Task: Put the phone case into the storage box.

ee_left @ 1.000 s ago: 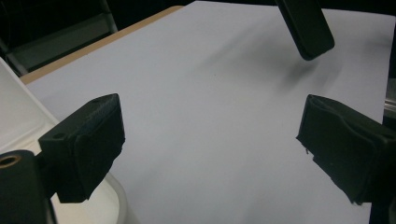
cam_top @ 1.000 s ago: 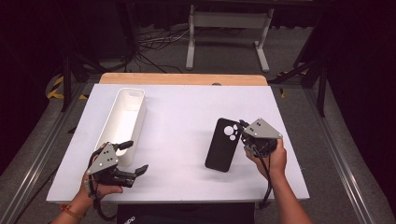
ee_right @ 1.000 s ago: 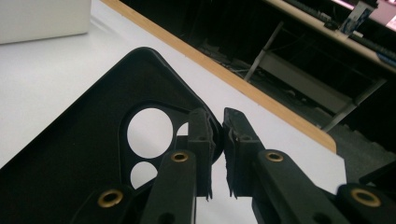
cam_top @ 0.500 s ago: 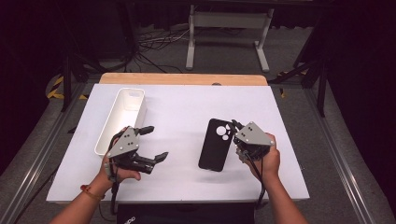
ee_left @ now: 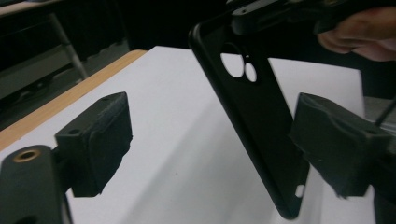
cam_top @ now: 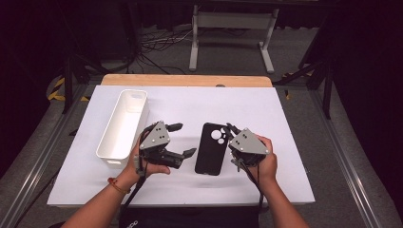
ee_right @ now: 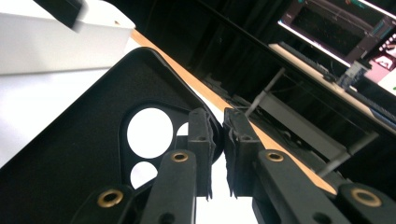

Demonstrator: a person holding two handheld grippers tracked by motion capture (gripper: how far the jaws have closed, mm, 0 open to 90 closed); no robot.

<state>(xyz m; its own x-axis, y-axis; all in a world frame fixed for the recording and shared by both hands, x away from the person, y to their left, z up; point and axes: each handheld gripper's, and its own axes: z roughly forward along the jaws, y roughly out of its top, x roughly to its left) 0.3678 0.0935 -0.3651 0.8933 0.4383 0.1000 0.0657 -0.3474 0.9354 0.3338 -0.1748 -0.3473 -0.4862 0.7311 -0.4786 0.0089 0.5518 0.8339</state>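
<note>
1. white table (cam_top: 285, 118): fills the workspace, wooden strip along its far edge.
2. white bin (cam_top: 124, 124): long, open-topped, on the table's left half, just left of the left gripper.
3. black phone case (cam_top: 212, 148): near mid-table between the two hands, camera cutouts at its far end. held tilted off the surface by its far right corner; the left gripper view shows it hanging edge-down over the table.
4. right gripper (ee_right: 218, 135): jaws pressed together, pinching the case's rim beside the cutouts.
5. left gripper (cam_top: 182, 141): jaws spread with nothing pinched, and they have just been closing a little. the case's near end hangs ahead of them, close by one pad (ee_left: 343, 149); no contact visible.
6. step in hand, as i judge it: a two-gripper handover or steadying of the case. next move calls for bringing the spread jaws around the case's free long edge and closing squarely, right grip kept firm.
7. versus earlier frames: left hand has come from the table's near-left corner in toward the case; case has shifted slightly left.
</note>
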